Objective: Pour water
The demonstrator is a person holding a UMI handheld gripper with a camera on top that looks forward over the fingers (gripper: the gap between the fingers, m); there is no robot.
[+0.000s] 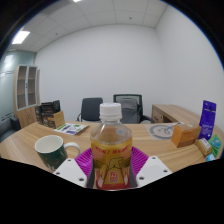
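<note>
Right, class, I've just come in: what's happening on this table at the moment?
A hand-held gripper has a capped plastic bottle of amber drink standing between its fingers, with the pink pads close at either side. A green mug stands on the wooden table just beside the bottle. The white cap is on and the bottle is upright, so no pouring has begun. Beyond them are two office chairs and a box.

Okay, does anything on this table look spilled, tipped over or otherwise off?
Nothing stands out. The capped bottle stands upright between the hand-held gripper's fingers, the green mug sits upright beside it, and the wooden table shows no spill.
</note>
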